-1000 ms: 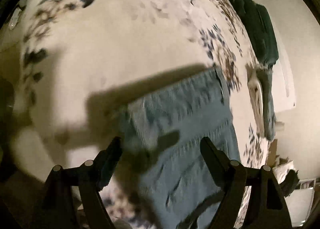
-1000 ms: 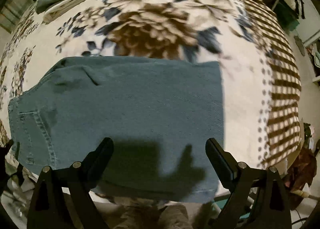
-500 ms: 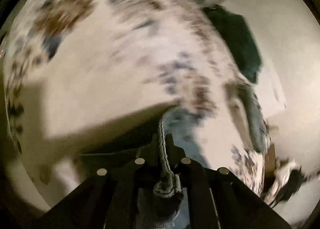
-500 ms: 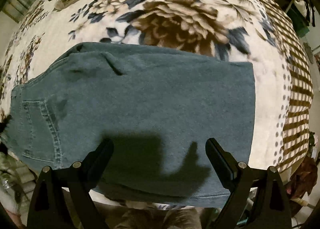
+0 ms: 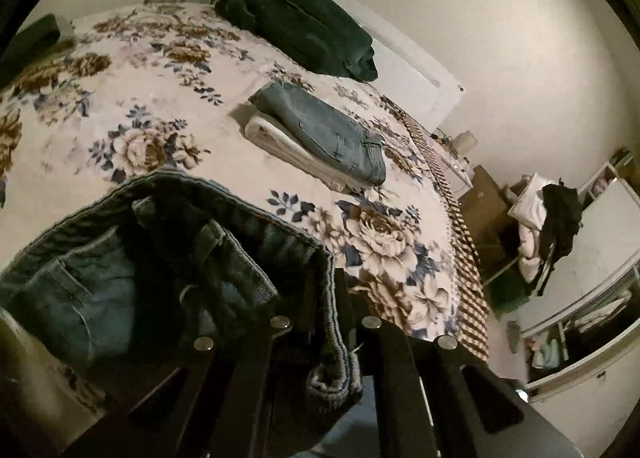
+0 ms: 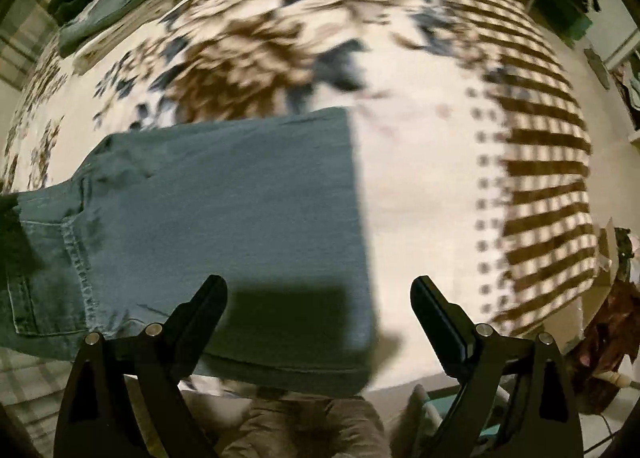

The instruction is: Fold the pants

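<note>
Blue denim pants (image 6: pixel 224 226) lie folded lengthwise on the cream floral bedspread (image 5: pixel 132 70), near its front edge, with the waistband end lifted off the bed. The left gripper (image 5: pixel 326 332) is clamped tight on the ribbed waistband edge (image 5: pixel 332 322), which runs between its fingers and arches away to the left, the dark inside of the pants gaping open. The right gripper (image 6: pixel 318 300) hovers with its jaws wide apart and nothing between them, above the hem end, where the pants stop short of the brown striped border (image 6: pixel 544 178).

To do this fold well, I judge the waist should be carried over toward the hem in one smooth arc, layers kept together, while the free gripper pins the leg end so it does not slide. Beyond lie folded jeans on a white cloth (image 5: pixel 332 134) and a dark green bundle (image 5: pixel 304 26).
</note>
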### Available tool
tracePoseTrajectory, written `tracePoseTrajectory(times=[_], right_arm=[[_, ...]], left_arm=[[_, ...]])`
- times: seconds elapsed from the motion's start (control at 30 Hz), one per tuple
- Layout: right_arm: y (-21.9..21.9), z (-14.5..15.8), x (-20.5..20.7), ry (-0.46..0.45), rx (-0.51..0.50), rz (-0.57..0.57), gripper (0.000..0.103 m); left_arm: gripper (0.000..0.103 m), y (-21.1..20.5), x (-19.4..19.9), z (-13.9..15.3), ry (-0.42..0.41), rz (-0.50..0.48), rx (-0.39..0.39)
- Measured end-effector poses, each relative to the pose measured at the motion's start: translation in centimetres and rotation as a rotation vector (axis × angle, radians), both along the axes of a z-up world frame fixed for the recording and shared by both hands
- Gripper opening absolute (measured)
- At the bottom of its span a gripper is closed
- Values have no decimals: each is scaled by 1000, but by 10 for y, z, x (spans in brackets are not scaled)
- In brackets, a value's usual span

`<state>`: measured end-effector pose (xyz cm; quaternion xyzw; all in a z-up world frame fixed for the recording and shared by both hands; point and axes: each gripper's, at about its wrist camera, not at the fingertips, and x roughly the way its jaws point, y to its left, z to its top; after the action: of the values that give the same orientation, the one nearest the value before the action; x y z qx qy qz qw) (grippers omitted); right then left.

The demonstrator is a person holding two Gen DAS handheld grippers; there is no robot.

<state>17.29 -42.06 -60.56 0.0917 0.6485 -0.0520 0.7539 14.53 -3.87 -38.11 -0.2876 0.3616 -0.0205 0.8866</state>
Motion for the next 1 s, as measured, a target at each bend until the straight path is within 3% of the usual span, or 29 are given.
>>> tracePoseTrajectory(times=[0.13,0.23,0.3,0.37,0.43,0.57,0.73,0.83,1.0], right_arm=[[-35,13,-6,-24,-2,-22,95],[-42,15,-6,-25,13,-31,95],[-39,12,-7,-16,37,-35,95],[-30,9,-10,-6,57,-34,95],[-15,7,-11,1,70,-16,95],[19,5,-8,12,90,30,95],[58,9,0,4,81,106,95],[74,14,4,-6,77,130,95],[89,20,11,-19,72,145,95]], left_arm=[[4,61,2,-17,34,113,68],[9,144,0,-53,150,262,66],[23,209,-14,-88,279,384,-47],[45,250,-41,-102,287,490,-156],[61,267,-66,-103,248,542,-205],[71,263,-98,-114,205,545,-319],[71,232,-98,-167,215,503,-513],[76,221,-84,-196,232,490,-561],[93,221,-75,-209,217,547,-624]])
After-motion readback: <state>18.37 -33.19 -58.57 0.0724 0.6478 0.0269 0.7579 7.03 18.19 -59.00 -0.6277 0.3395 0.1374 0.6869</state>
